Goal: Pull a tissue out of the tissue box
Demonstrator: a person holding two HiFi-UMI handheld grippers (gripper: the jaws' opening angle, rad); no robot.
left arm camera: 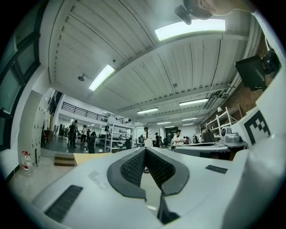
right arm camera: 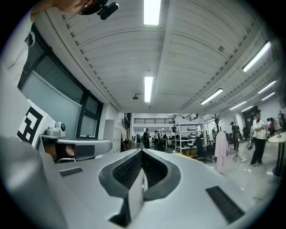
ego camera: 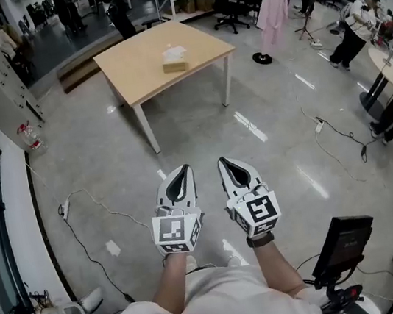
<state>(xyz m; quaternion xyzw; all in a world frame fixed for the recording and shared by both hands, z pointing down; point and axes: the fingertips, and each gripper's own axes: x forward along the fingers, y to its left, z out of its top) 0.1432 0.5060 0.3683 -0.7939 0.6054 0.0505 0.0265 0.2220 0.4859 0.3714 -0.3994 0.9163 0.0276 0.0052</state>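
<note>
- The light wooden square surface [ego camera: 134, 60] on white legs stands across the glossy grey floor [ego camera: 201, 137], well apart from the person.
- The small tan tissue box [ego camera: 175, 62] with a white tissue tuft at its top sits near the middle of that surface, nothing else close to it.
- The left gripper [ego camera: 180, 181], white with a black-and-white marker cube, is held low in front of the body. In the left gripper view its dark ribbed pads meet at the tips, so the left gripper [left arm camera: 145, 151] is closed on nothing.
- The right gripper [ego camera: 235, 171] sits just beside it at the same height. In the right gripper view its pads also meet, so the right gripper [right arm camera: 142, 153] is pressed together and empty.
- The tissue box lies straight ahead and far off, almost in line with the left gripper and a little left of the right one, so the left seems marginally nearer.
- The box's long axis looks roughly crosswise to the person, though it is too small here to be sure.
- Judged from this, the reach has not begun: the person must walk up to the surface first, then open one gripper over the tuft.
</note>
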